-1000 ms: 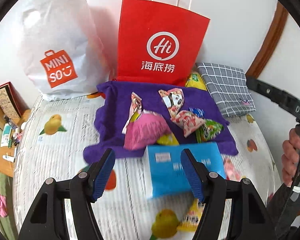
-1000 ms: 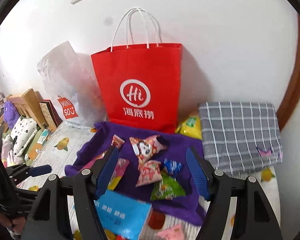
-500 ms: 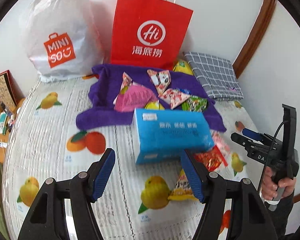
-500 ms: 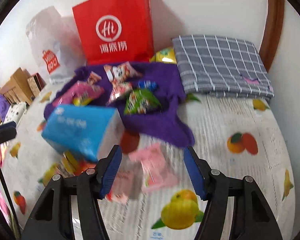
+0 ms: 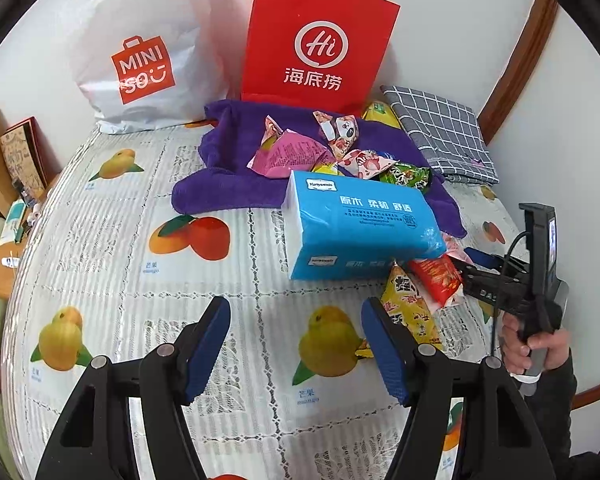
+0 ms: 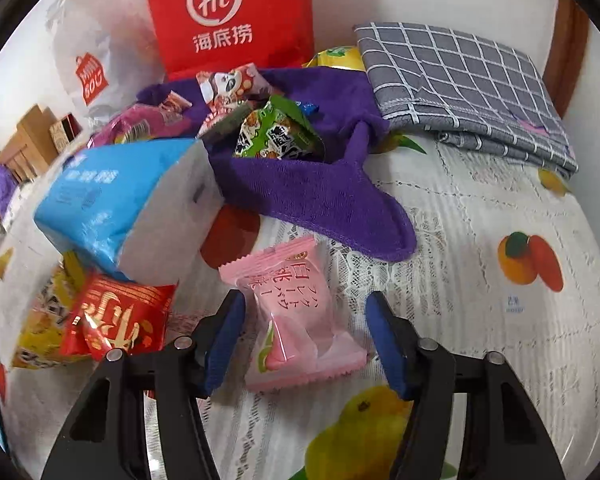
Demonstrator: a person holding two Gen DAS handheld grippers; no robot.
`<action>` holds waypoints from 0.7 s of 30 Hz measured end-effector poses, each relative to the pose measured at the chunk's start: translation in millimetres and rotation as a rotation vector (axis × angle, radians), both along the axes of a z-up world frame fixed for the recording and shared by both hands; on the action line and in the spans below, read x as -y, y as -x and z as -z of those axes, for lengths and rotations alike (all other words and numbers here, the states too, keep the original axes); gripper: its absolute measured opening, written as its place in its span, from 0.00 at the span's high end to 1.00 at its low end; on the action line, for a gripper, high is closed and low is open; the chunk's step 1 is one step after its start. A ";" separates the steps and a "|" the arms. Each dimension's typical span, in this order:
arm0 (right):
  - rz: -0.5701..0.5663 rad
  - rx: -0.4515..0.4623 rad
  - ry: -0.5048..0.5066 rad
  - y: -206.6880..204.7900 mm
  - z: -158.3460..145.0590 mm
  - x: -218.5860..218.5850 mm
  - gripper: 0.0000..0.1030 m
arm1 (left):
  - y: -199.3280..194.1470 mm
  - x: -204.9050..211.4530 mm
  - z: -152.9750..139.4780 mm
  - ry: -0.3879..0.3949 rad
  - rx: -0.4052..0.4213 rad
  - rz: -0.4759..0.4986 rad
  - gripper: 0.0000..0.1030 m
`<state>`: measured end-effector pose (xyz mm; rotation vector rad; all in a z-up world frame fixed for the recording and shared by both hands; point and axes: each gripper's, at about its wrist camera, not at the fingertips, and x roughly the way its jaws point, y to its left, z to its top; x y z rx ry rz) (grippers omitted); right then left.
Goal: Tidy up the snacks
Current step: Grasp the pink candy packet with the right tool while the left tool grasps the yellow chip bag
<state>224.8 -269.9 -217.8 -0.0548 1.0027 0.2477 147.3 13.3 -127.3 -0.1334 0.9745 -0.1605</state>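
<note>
White Miniso bag (image 5: 140,52): stands at the far left against the wall, on the fruit-print tablecloth (image 5: 100,240).
Left gripper (image 5: 296,354): hangs over a bare stretch of the cloth with its blue pads apart at a middling width; nothing lies between them.
Red paper bag (image 5: 320,40): upright against the wall, just right of the white bag, with a Hi logo on its front.
Purple towel (image 5: 228,176): spread in front of the red bag, carrying a heap of snacks, among them a magenta packet (image 5: 288,156), a panda-print packet (image 5: 340,130) and a green packet (image 6: 278,134).
Blue tissue pack (image 5: 360,224): lies at the near edge of the towel, its right end resting over the loose snacks.
Yellow triangular packet (image 5: 410,304): on the cloth beside the tissue pack's near right corner.
Red snack packet (image 6: 120,316): just right of the yellow one, partly under the tissue pack.
Pink peach snack packet (image 6: 296,316): lies flat on the cloth near the towel's corner, between the pads of the right gripper.
Right gripper (image 6: 306,342): lowered around the pink packet; its jaws have just been closing, yet a gap shows on each side and the pads do not press it.
Grey checked cloth (image 6: 460,92): folded at the far right by the wall.
</note>
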 end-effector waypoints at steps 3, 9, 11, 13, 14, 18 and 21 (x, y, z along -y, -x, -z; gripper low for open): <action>0.004 0.021 -0.006 4.4 -2.0 4.4 0.66 | -0.9 9.3 1.4 0.002 -0.004 0.009 0.36; 0.044 0.057 -0.002 28.2 -3.5 24.6 0.66 | -6.8 41.7 8.2 0.021 -0.012 0.083 0.36; 0.052 0.050 -0.031 34.0 -3.3 31.2 0.66 | -11.0 54.0 13.5 0.025 -0.025 0.107 0.36; 0.067 0.037 -0.069 35.9 -2.1 37.5 0.65 | -15.8 64.0 18.8 0.032 -0.040 0.128 0.36; 0.081 0.037 -0.082 37.0 -2.6 40.7 0.65 | -18.8 69.5 22.2 0.044 -0.050 0.141 0.36; 0.085 0.037 -0.062 37.4 -2.2 38.0 0.65 | -28.5 85.1 35.4 0.067 -0.090 0.168 0.36; 0.082 0.036 -0.057 37.3 -2.3 36.5 0.65 | -33.5 93.5 47.2 0.052 -0.123 0.187 0.37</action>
